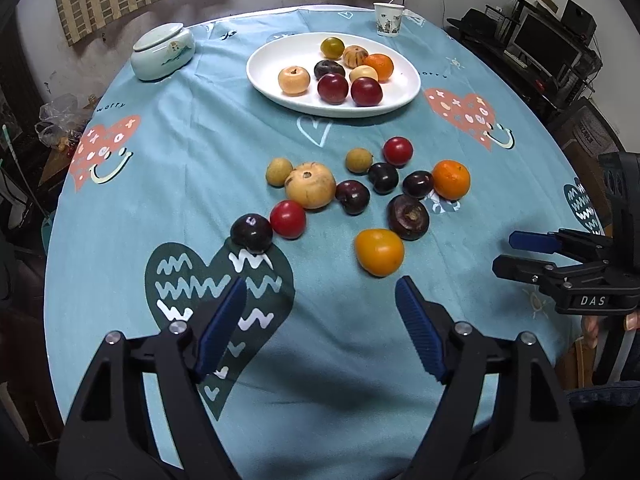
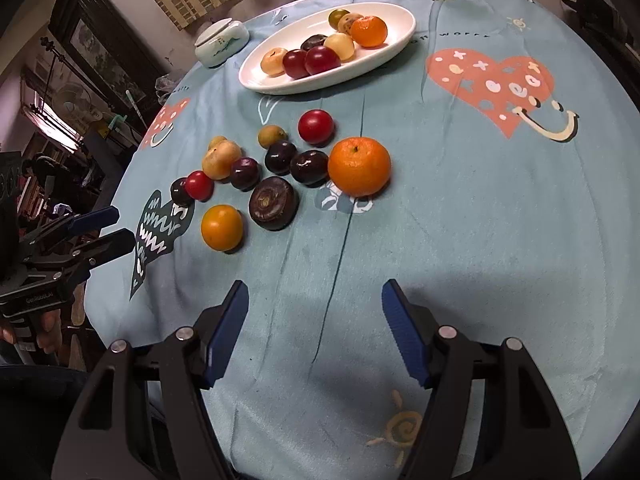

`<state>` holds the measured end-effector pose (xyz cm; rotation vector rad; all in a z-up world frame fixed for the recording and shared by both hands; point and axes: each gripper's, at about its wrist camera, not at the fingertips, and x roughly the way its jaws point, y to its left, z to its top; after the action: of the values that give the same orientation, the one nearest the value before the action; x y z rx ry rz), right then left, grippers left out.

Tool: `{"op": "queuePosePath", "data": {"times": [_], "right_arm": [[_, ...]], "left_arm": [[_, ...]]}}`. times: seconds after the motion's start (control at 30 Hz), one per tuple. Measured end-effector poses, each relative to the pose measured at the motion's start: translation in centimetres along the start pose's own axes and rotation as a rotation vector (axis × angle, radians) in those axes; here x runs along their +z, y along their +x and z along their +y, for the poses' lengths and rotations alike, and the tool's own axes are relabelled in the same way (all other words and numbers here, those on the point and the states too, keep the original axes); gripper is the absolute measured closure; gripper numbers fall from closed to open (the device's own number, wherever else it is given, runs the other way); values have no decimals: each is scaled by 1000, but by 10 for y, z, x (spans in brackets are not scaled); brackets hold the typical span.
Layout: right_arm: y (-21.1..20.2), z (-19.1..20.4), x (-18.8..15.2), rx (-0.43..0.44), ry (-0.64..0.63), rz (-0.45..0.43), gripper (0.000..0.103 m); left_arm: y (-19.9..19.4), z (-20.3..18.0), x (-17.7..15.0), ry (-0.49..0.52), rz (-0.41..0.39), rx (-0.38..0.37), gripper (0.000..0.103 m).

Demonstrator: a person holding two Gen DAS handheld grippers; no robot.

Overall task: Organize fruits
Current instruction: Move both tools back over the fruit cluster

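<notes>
Table [image 1: 120, 208] w/ blue cloth carries everything. White oval plate [image 1: 276, 48] sits at the far side, long axis running left–right across the left wrist view, tilted up toward the right in the right wrist view. Plate holds approx 8 fruits, bunched toward its middle/right end; left end bare.

Loose fruits lie on the cloth btwn plate and grippers, approx 12 of them, so I'd judge the job under half done. Biggest first: tan round fruit [image 1: 310, 185], stem scar facing up; orange [image 1: 451, 179], stem dimple up in the right wrist view; dark flat-topped fruit [image 1: 408, 217], tipped so its stem end faces the camera; yellow-orange fruit [image 1: 379, 252], nearest the left gripper. Then dark plums, e.g. one [image 1: 252, 233] touching a red fruit [image 1: 288, 219]; another red one [image 1: 398, 151] nearest the plate; two small tan ones, smallest, e.g. [image 1: 359, 160]. All roundish, no real long axis.

Left gripper [image 1: 320, 300]: jaws apart, nothing btwn them, over cloth just short of the yellow-orange fruit. Right gripper [image 2: 314, 300]: jaws apart, empty too, well short of the orange.

Left to do: all the loose fruit to the plate, presumably.
</notes>
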<state>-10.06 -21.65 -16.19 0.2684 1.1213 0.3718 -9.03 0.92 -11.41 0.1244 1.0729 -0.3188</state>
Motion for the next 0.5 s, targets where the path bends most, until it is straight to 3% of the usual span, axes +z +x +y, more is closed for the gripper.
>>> {"op": "queuePosePath", "data": {"times": [0.5], "right_arm": [[6,2,1,-1,0,18,33]], "left_arm": [[9,9,0,-30,36,0,23]]}}
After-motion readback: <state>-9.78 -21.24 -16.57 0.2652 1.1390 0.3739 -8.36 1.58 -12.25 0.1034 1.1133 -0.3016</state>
